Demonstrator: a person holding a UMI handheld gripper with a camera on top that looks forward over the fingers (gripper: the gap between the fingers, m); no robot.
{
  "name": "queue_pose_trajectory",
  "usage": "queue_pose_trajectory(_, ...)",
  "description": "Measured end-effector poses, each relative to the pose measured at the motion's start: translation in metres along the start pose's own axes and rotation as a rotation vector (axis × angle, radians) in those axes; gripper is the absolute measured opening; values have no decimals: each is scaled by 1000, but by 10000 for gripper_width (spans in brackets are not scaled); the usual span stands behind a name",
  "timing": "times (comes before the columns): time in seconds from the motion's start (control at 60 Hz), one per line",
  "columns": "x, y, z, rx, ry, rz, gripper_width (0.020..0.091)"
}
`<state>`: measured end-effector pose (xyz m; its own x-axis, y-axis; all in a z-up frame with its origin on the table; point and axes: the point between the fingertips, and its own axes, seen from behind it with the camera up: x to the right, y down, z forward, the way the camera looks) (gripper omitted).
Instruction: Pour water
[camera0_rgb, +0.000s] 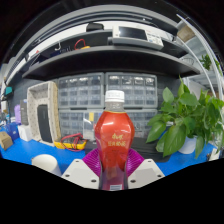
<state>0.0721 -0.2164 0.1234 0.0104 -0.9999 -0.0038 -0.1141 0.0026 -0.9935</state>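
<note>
Between my two fingers stands the bottle (114, 140), upright, with a white cap, a red label and red liquid inside. My gripper (114, 172) is closed on it: both magenta pads (93, 160) press against its lower body from either side, and its base is hidden below them. Right of the bottle, a leafy green plant (186, 118) sits on the blue table (20, 152). Behind the bottle runs a grey shelf (100, 62), with drawer cabinets (90, 100) under it. Left of the bottle lies a white bowl (45, 162).
</note>
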Motion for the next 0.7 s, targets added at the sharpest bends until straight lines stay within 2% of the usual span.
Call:
queue_pose_trajectory(0.083,7,26,7,-40,8,-31,284)
queue_pose_trajectory(0.117,4,23,6,2,4,-39,287)
queue_pose_trajectory(0.3,5,24,1,12,-2,-39,303)
queue_pose_trajectory(0.367,6,24,0,8,3,-35,384)
queue_pose_trajectory(0.383,6,24,0,8,5,-35,436)
queue_pose_trajectory(0.4,6,24,0,9,7,-35,412)
queue_pose_trajectory(0.483,7,27,-1,-16,11,-28,482)
queue_pose_trajectory(0.517,6,31,-2,-41,10,-23,546)
queue_pose_trajectory(0.533,6,33,-4,-52,12,-18,615)
queue_pose_trajectory(0.567,6,35,-6,-67,19,-8,666)
queue_pose_trajectory(0.6,6,35,-11,-70,24,-2,797)
queue_pose_trajectory(0.7,1,35,-35,-81,40,5,827)
